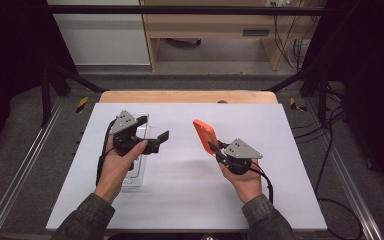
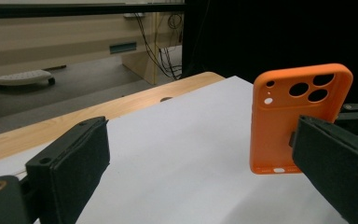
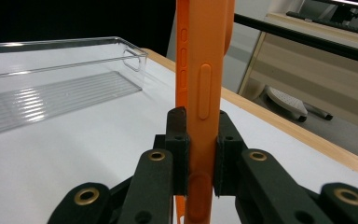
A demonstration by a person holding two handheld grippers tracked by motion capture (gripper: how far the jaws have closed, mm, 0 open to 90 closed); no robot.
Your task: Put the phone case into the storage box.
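Right gripper (image 1: 215,148) pinches orange phone case (image 1: 204,135) edge-on above the desk (image 1: 190,190), left gripper (image 1: 155,142) spread at 9 o'clock over clear tray (image 3: 51,88); advise steady grip, level hand-off toward the tray, jaws closing squarely.

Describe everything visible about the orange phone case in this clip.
The orange phone case looks like matte, soft plastic or silicone. Its back has round camera cut-outs near one corner, its edge has raised button covers, and its bottom edge has small port slots. It is empty. The right tool clamps it by its two faces and holds it up on edge, lifted off the white table. The left tool is open and apart from it.
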